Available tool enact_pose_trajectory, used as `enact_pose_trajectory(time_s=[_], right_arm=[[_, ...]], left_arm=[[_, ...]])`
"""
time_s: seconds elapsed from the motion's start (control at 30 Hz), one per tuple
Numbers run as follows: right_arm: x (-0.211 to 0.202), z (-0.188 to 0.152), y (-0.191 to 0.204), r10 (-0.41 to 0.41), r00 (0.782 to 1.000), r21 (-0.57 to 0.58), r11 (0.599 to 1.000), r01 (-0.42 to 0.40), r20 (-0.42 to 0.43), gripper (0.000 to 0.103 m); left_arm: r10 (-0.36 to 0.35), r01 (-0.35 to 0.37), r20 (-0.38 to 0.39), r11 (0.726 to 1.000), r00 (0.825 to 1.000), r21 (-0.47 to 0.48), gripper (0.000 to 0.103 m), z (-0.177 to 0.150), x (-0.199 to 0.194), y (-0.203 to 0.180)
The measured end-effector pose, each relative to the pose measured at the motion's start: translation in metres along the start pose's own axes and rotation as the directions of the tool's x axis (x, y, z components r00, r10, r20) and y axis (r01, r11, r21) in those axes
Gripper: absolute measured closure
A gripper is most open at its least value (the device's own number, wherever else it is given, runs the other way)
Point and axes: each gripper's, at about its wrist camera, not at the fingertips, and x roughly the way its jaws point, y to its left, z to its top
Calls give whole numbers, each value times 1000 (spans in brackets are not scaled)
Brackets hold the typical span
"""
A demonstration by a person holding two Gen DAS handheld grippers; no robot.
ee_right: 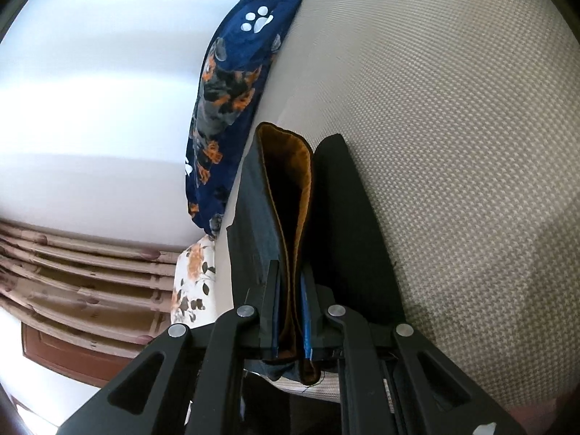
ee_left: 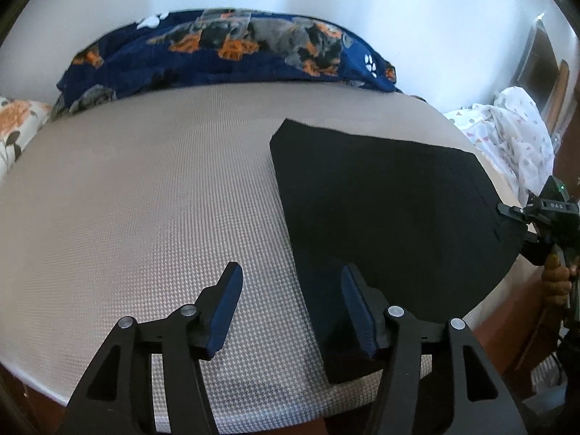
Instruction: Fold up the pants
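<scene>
The dark pants [ee_left: 384, 203] lie folded flat on the right half of the beige mattress [ee_left: 145, 199]. My left gripper [ee_left: 291, 282] is open above their near left edge, one finger over the mattress, the other over the cloth. My right gripper [ee_right: 290, 286] is shut on the pants' edge [ee_right: 290, 217], where an orange-brown lining shows between dark layers. It also shows in the left wrist view [ee_left: 522, 214] at the pants' right edge, held by a hand.
A navy blanket [ee_left: 232, 54] with orange and grey print lies along the far edge by the white wall. A floral pillow [ee_left: 18, 123] sits at the left. White patterned bedding [ee_left: 514, 134] is heaped at the right. Curtains [ee_right: 90, 272] hang beyond the bed.
</scene>
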Motion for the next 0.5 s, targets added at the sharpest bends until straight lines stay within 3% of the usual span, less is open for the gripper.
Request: enact_pose_trajectory(time_s=[0.5], right_arm=[[-12, 1, -16, -2, 1000, -4, 1000, 3, 30, 93]], left_arm=[[6, -8, -44, 1000, 999, -29, 45, -1, 16, 8]])
